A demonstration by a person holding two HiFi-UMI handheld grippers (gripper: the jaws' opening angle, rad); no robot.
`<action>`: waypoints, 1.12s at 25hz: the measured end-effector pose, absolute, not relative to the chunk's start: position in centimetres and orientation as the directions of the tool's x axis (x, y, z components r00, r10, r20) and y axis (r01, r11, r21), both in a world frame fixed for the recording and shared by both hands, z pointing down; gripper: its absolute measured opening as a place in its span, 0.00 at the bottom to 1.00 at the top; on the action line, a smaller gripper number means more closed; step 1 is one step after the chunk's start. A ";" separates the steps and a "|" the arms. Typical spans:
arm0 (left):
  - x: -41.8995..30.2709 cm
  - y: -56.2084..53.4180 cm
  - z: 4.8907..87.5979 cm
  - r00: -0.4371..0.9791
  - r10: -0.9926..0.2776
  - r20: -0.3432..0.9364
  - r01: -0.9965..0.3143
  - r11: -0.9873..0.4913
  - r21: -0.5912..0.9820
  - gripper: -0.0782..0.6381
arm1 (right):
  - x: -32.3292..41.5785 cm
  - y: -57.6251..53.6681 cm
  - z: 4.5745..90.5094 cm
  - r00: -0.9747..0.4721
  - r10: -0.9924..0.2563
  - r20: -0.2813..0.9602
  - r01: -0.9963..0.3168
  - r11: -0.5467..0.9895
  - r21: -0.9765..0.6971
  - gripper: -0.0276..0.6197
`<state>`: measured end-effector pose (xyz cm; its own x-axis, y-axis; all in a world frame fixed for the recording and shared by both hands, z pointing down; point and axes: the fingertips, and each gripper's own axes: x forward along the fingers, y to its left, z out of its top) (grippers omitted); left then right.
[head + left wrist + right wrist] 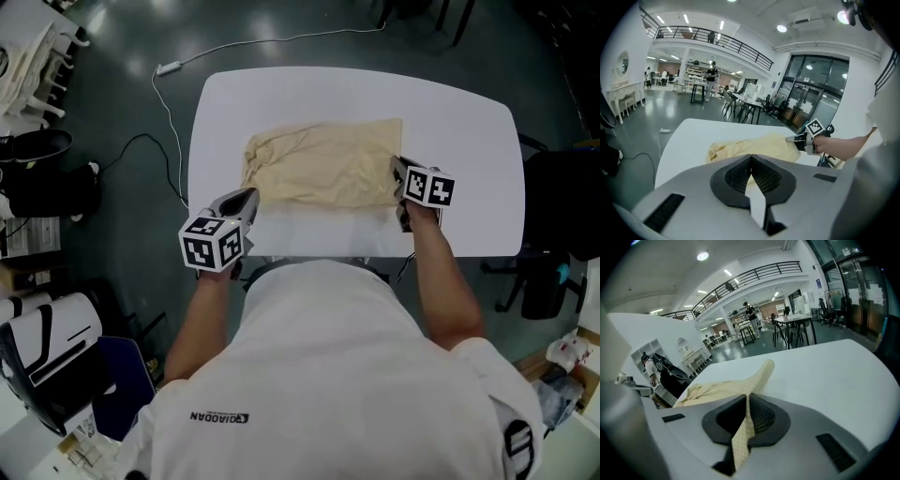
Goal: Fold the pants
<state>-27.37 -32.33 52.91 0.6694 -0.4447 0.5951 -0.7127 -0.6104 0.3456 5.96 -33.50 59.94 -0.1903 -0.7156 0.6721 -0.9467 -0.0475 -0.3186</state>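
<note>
**Desk:** Where are the pants right now?

**Me:** The pants (323,164) lie spread across the middle of the table (469,131), bunched a little toward the table's left side. Bare tabletop shows all round them, so I judge there is room to carry a fold over.

**Desk:** And your right claw?

**Me:** My right gripper (747,397) is clenched on the pants. A strip of the cream cloth runs straight between its pads, and that corner stands up off the table in a peak. I hold it by the corner, I think, so that the edge comes over the rest as one layer and doesn't drag.

**Desk:** The left one?

**Me:** My left gripper (751,157) has its jaws together at the tips, with no cloth caught that I can see. Only white table shows through the slit below them. It hangs over the table's near edge, toward the table's left, right by the other near corner of the cloth. I can't tell whether it touches.

**Desk:** Why park it there?

**Me:** My guess is that it is there to take that corner. With only one corner raised, the fold would likely skew.

**Desk:** How far along are we?

**Me:** Early in this fold, I judge, since most of the cloth is flat on the table.
</note>
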 end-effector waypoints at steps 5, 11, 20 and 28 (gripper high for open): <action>-29.6 -33.6 53.0 0.696 -0.423 0.580 -0.683 -0.639 0.353 0.15 | 1.7 -34.9 55.1 -0.197 -0.754 0.626 -0.954 0.001 -0.299 0.10; -32.4 -34.8 52.9 0.716 -0.418 0.559 -0.664 -0.653 0.363 0.15 | -4.0 -36.8 50.4 -0.240 -0.787 0.568 -0.946 0.058 -0.319 0.10; -35.7 -35.3 53.3 0.722 -0.435 0.538 -0.669 -0.636 0.384 0.15 | -12.7 -39.5 47.8 -0.308 -0.774 0.553 -0.945 0.180 -0.273 0.10; -39.5 -35.6 53.6 0.707 -0.470 0.529 -0.692 -0.617 0.376 0.15 | -20.9 -41.0 50.6 -0.368 -0.720 0.588 -0.929 0.270 -0.251 0.10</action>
